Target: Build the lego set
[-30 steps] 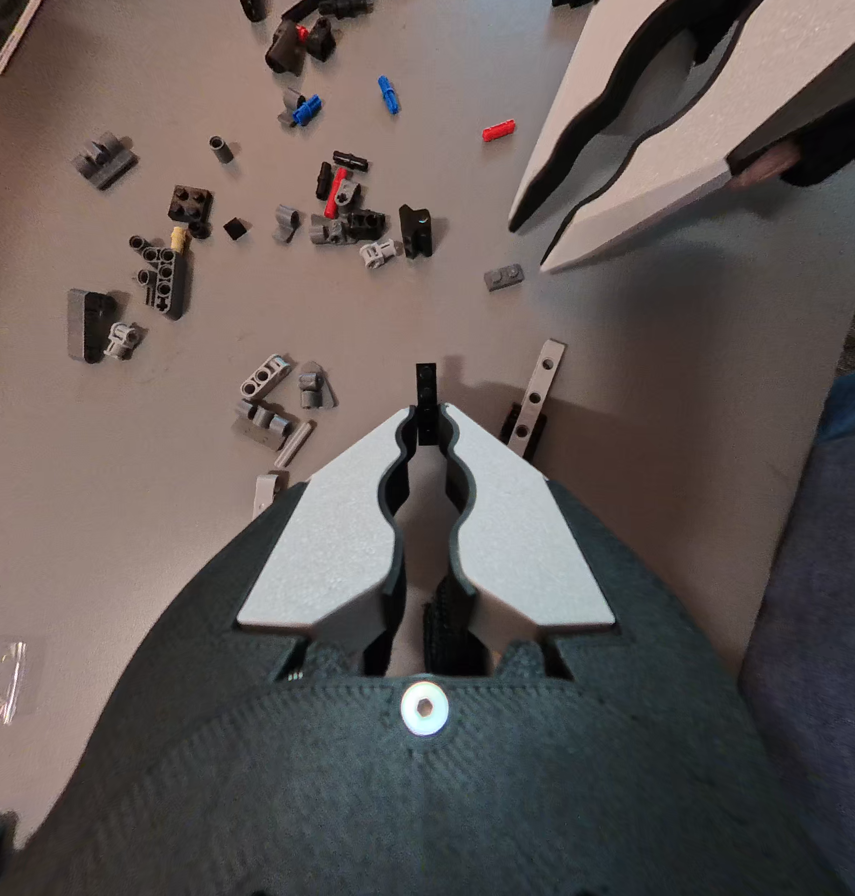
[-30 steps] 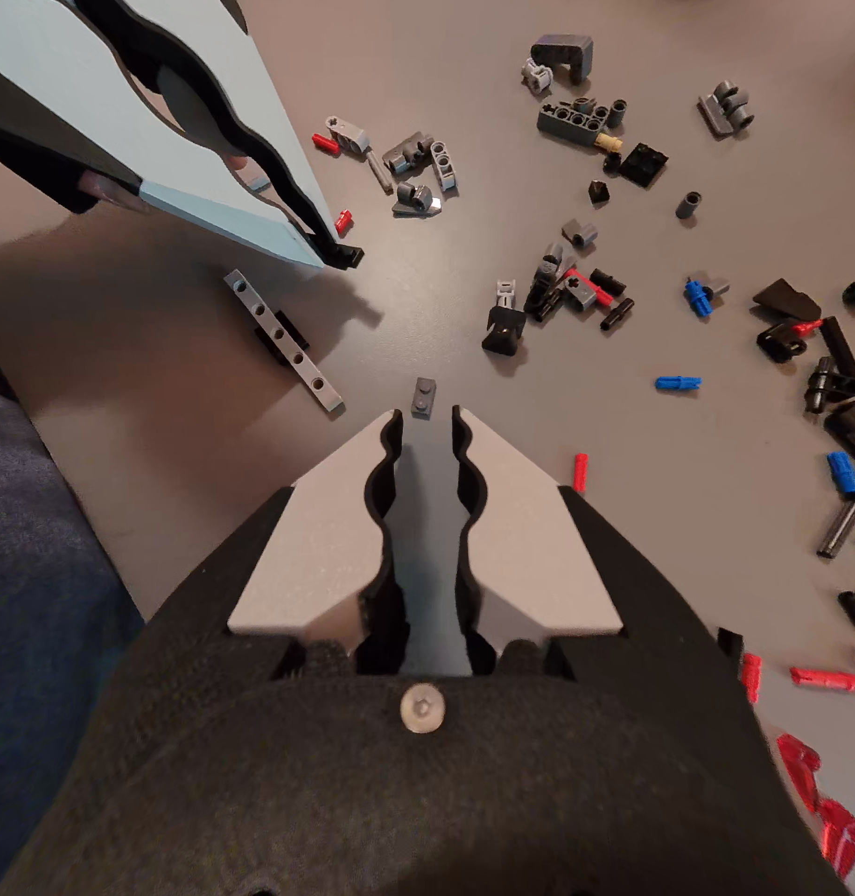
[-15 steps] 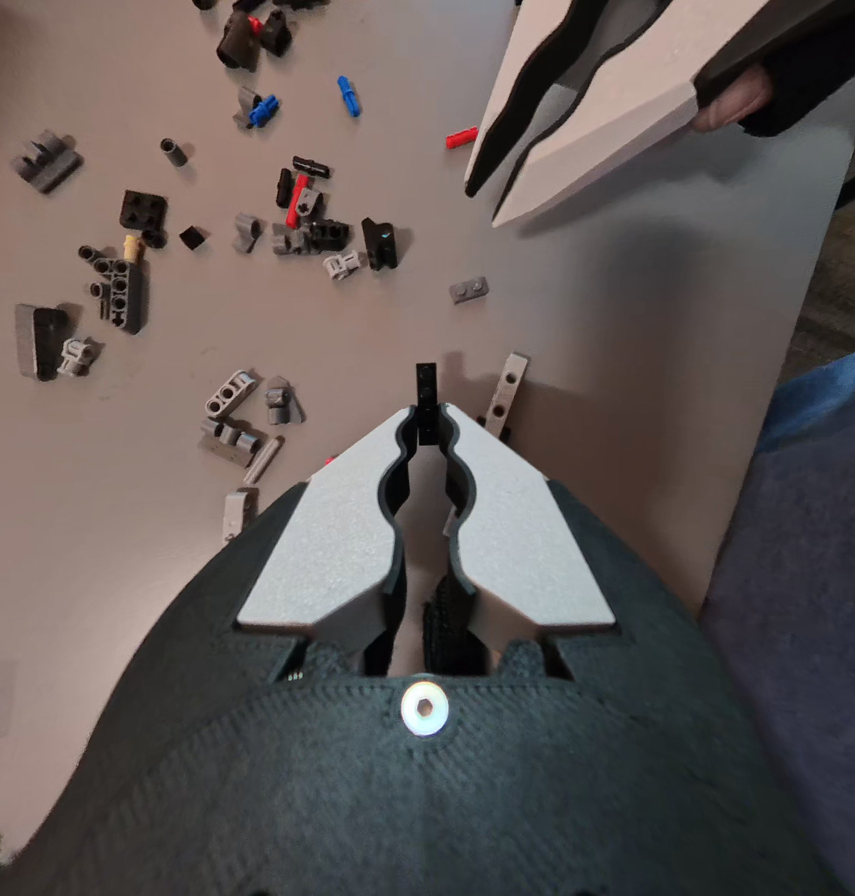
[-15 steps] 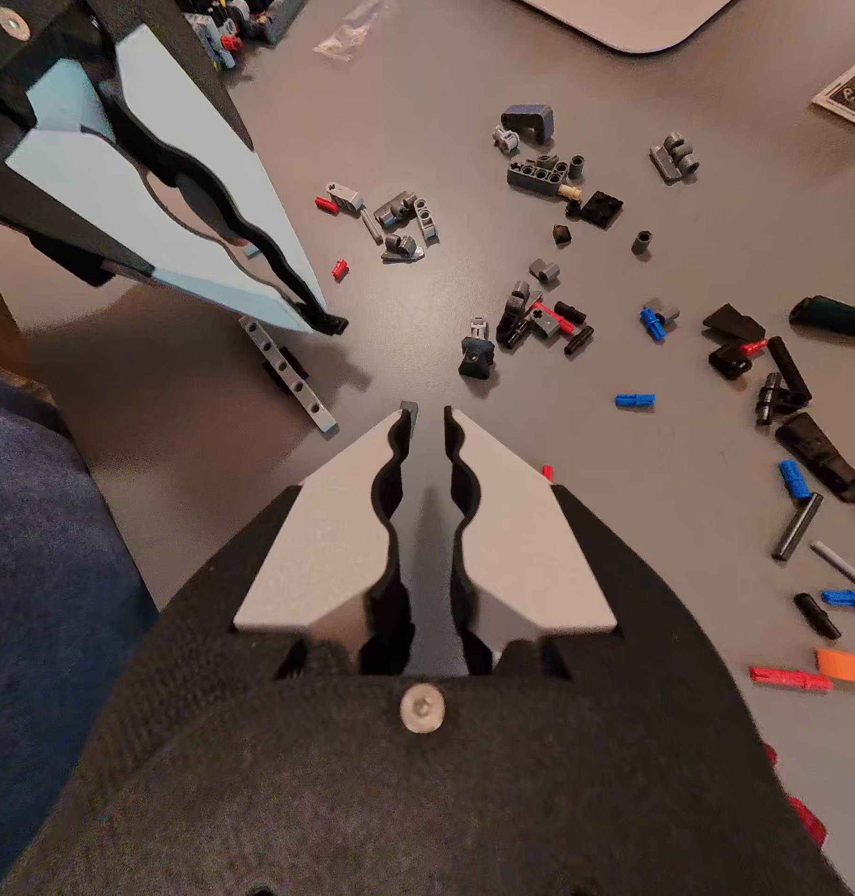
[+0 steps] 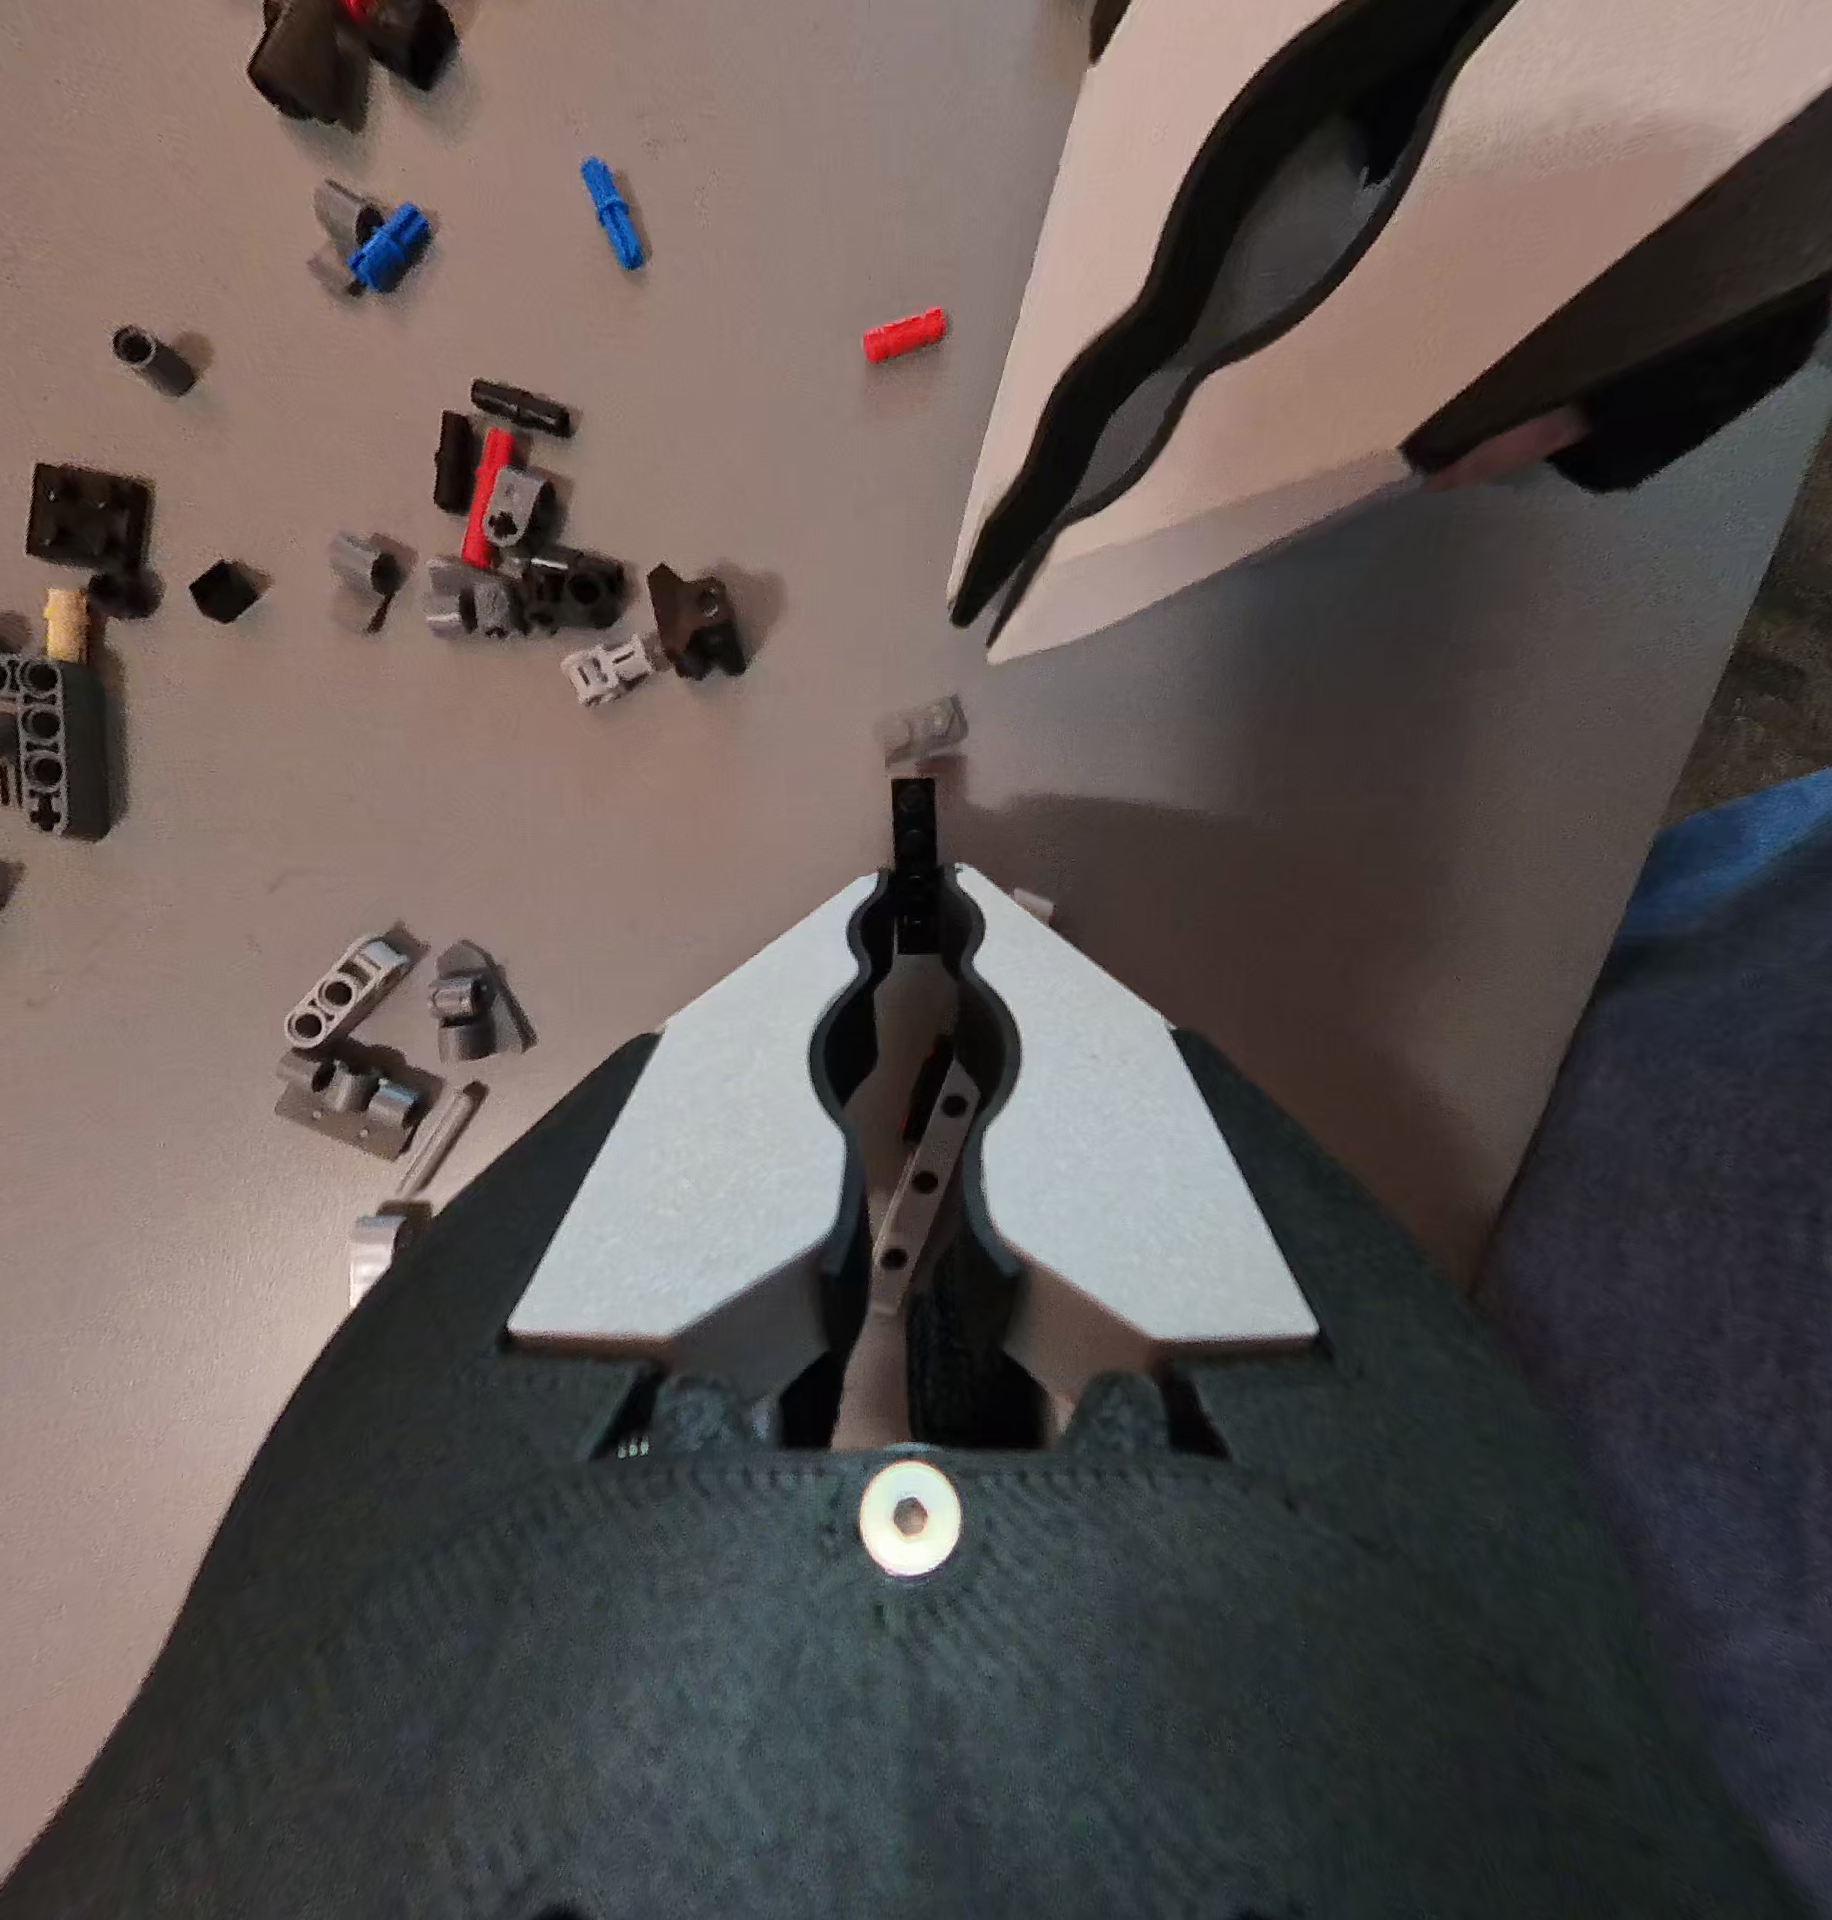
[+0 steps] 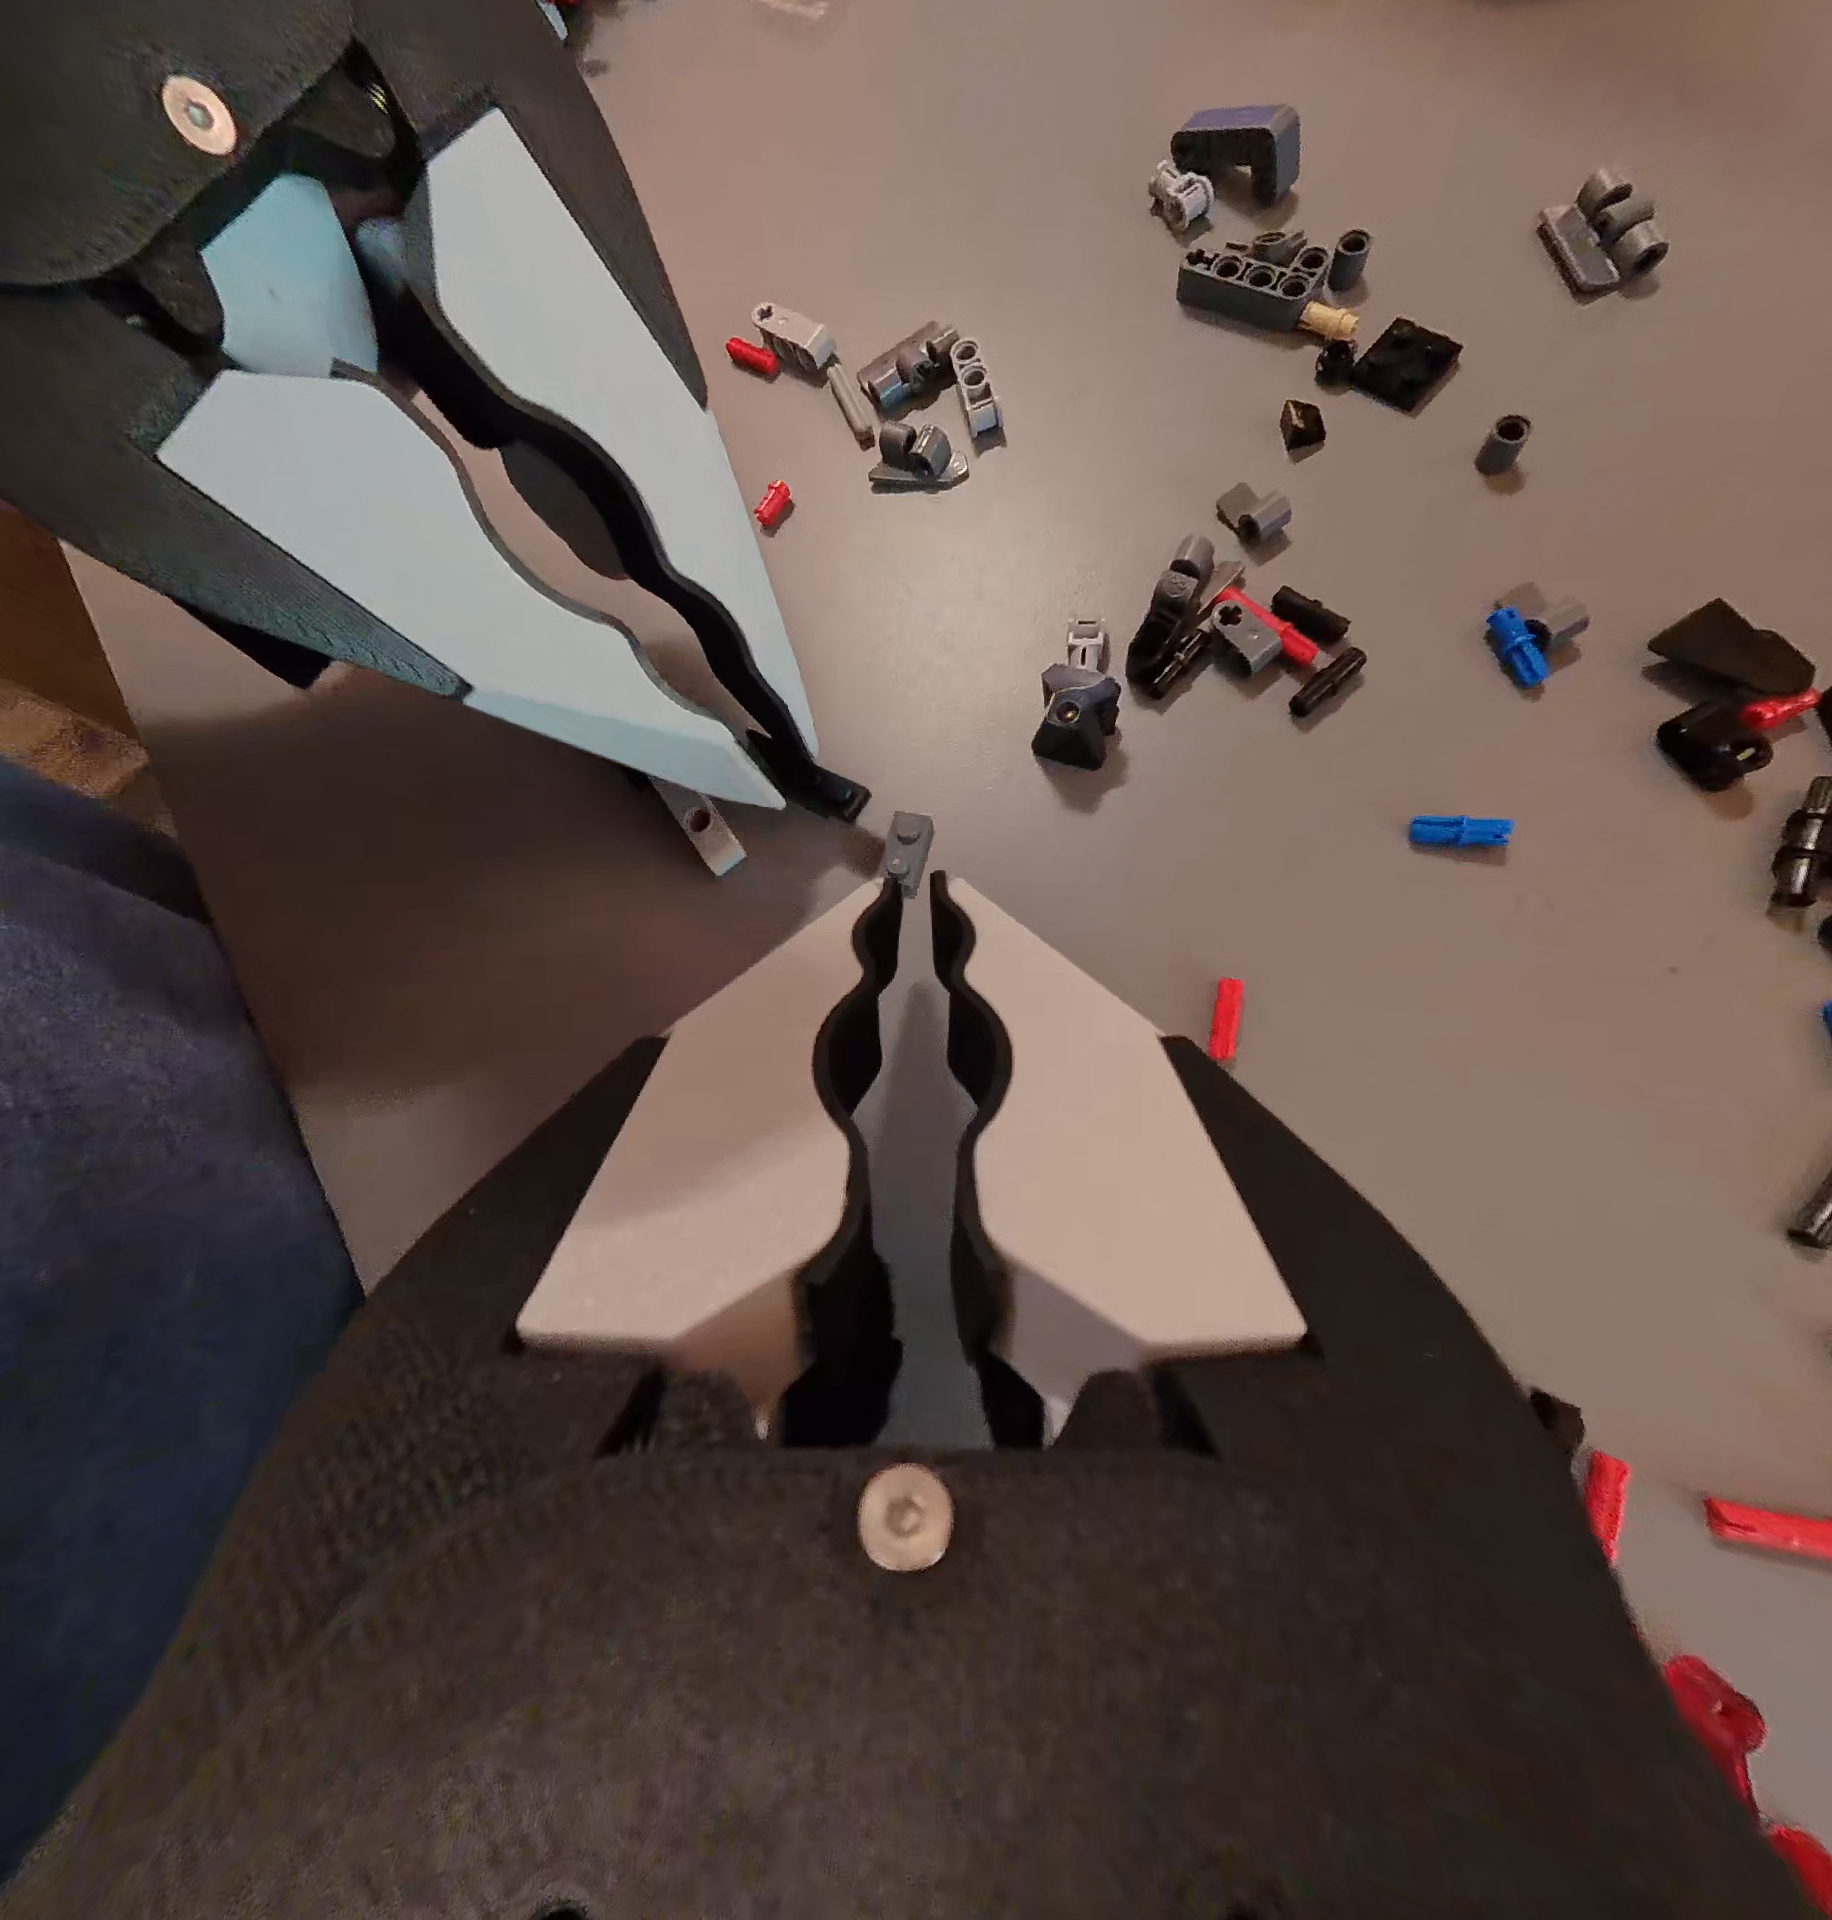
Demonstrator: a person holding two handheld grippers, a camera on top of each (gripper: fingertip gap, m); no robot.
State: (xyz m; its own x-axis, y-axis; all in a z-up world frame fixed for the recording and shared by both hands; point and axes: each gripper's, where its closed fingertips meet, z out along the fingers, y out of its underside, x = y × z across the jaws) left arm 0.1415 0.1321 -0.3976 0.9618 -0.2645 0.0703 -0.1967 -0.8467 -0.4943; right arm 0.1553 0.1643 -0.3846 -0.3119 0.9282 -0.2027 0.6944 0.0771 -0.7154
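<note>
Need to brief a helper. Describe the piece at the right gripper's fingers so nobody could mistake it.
Start at the right gripper over the grey table. Between its fingertips sits a small dark grey plate. Unlike the thin black piece held by the left gripper beside it, it is short, grey and studded.

No legible text, label, brand, number or sign is shown in either view.
</note>
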